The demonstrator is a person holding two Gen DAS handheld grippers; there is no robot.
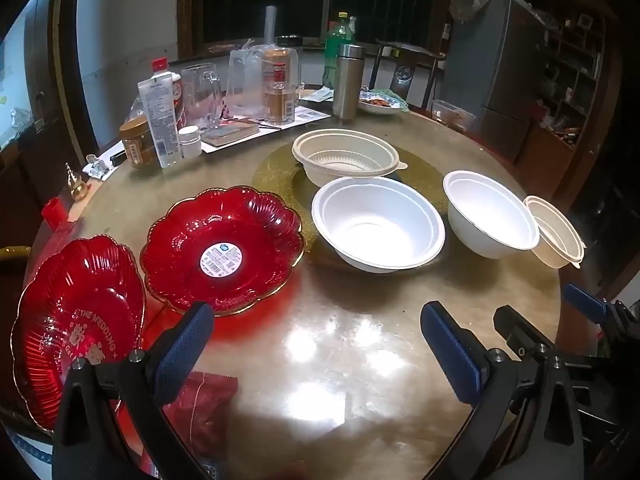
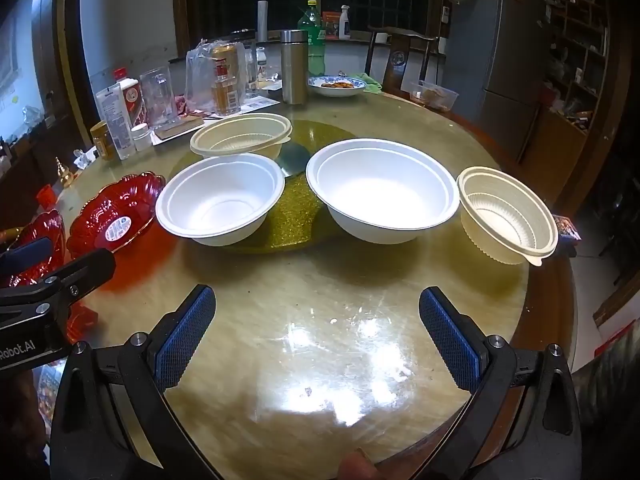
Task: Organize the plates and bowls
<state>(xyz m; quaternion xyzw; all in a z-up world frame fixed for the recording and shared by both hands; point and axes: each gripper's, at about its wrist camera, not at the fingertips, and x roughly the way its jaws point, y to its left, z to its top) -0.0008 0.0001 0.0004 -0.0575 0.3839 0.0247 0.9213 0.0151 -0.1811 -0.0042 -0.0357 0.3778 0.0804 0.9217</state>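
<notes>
While both grippers (image 1: 316, 344) (image 2: 318, 332) are held spread and empty, scalloped red plates (image 1: 222, 250) and smooth white bowls (image 2: 382, 190) are seen on the glossy round tabletop (image 2: 320, 300).

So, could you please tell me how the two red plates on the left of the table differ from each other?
The nearer red plate carries gold lettering reading THE WEDDING, while the farther red plate has a round white barcode sticker at its centre. The nearer one reaches the table edge; the farther one sits further in, beside a white bowl. Both are translucent red, scalloped, gold-rimmed and upright.
</notes>
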